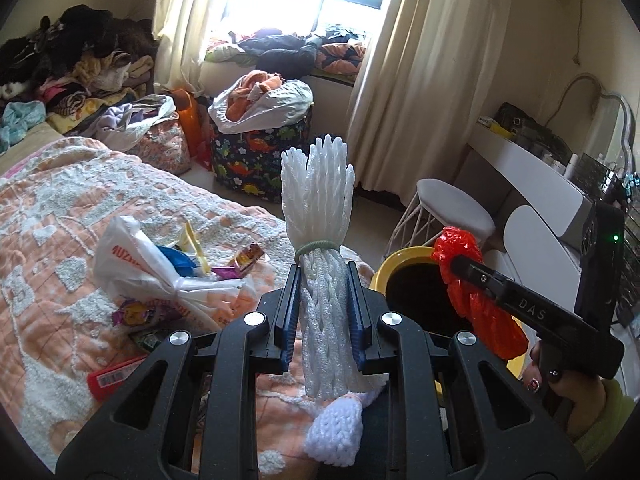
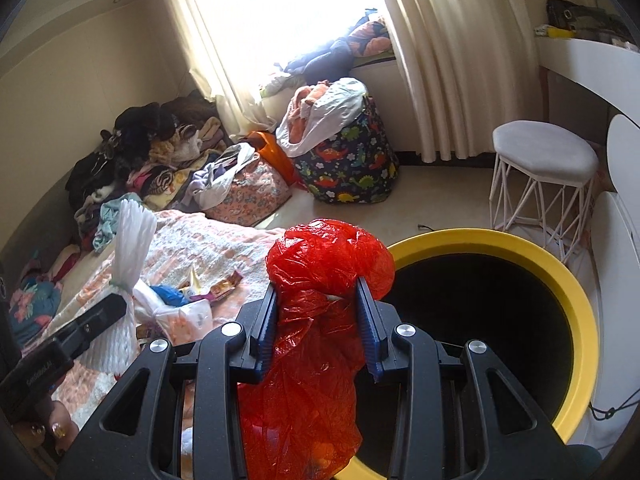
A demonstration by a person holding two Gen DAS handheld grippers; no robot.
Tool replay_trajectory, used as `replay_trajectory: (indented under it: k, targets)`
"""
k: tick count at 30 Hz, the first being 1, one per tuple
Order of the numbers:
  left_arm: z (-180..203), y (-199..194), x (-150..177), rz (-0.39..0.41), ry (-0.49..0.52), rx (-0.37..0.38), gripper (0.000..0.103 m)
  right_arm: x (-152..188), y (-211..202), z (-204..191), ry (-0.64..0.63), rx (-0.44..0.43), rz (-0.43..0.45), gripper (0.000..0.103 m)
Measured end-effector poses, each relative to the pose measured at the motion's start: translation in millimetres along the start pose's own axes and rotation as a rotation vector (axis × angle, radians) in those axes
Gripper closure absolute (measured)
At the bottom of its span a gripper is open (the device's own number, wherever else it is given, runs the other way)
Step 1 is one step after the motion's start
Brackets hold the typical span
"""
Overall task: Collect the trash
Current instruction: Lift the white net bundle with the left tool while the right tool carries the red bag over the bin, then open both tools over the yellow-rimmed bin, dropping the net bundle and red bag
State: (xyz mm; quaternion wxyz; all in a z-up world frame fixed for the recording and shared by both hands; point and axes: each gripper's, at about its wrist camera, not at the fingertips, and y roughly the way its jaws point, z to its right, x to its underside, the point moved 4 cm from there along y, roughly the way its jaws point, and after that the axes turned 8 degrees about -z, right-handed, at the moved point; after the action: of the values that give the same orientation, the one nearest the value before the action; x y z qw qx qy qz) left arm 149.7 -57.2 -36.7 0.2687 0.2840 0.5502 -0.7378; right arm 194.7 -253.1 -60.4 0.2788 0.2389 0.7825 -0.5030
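My left gripper (image 1: 323, 272) is shut on a bundle of white foam netting (image 1: 318, 200) tied with a green band, held upright over the bed's edge. My right gripper (image 2: 316, 284) is shut on a crumpled red plastic bag (image 2: 320, 340), held beside the rim of a yellow bin (image 2: 560, 280) with a black inside. In the left wrist view the right gripper (image 1: 456, 262) with the red bag (image 1: 480, 308) hangs over the bin (image 1: 384, 272). In the right wrist view the left gripper (image 2: 116, 300) with the netting (image 2: 130, 236) is at the left. White plastic bags and snack wrappers (image 1: 176, 276) lie on the bedspread.
The bed has a peach and white bedspread (image 1: 80, 208). Clothes are piled (image 1: 76, 60) at its far end. A dinosaur-print hamper (image 1: 260, 152) and a floral bag stand by the window. A white stool (image 2: 544, 168) and a white vanity (image 1: 532, 172) are to the right of the bin.
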Motion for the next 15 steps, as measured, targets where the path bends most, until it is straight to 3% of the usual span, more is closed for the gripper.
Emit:
replay_trajectory:
  k: [15]
  targets:
    - [59,41,13,-0.097,0.126,0.085,0.087,2,-5,63,0.123,0.066,0.018,0.069]
